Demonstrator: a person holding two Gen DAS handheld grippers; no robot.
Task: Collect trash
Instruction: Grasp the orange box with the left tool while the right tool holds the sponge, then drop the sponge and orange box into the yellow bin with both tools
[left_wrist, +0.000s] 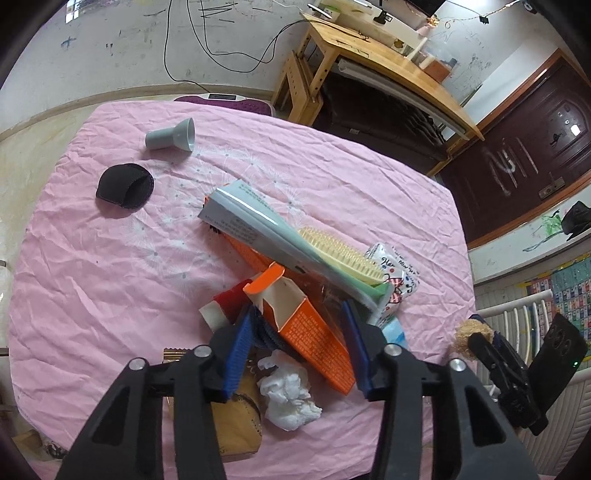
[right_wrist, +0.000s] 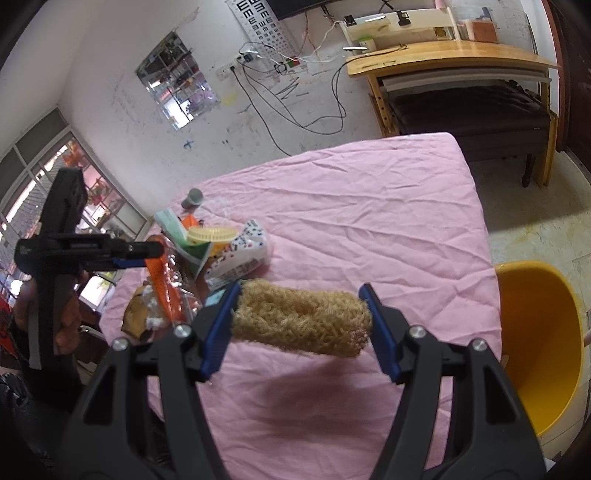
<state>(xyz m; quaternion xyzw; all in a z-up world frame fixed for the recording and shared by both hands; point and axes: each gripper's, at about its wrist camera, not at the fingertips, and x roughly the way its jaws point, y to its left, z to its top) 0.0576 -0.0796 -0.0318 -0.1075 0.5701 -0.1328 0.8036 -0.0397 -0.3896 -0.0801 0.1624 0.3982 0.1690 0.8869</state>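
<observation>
My right gripper (right_wrist: 301, 325) is shut on a tan loofah sponge (right_wrist: 301, 317) and holds it above the pink tablecloth (right_wrist: 351, 206); it also shows at the right of the left wrist view (left_wrist: 472, 338). My left gripper (left_wrist: 297, 350) is open above a trash pile, its fingers either side of an orange carton (left_wrist: 314, 339). The pile also holds a grey-green box (left_wrist: 258, 229), a yellow brush (left_wrist: 340, 254), a patterned tissue pack (left_wrist: 399, 280) and crumpled white tissue (left_wrist: 290, 395).
A yellow bin (right_wrist: 539, 332) stands on the floor to the right of the table. A grey funnel-shaped piece (left_wrist: 171, 136) and a black round pad (left_wrist: 123, 186) lie at the table's far left. A wooden desk (left_wrist: 388, 62) stands beyond.
</observation>
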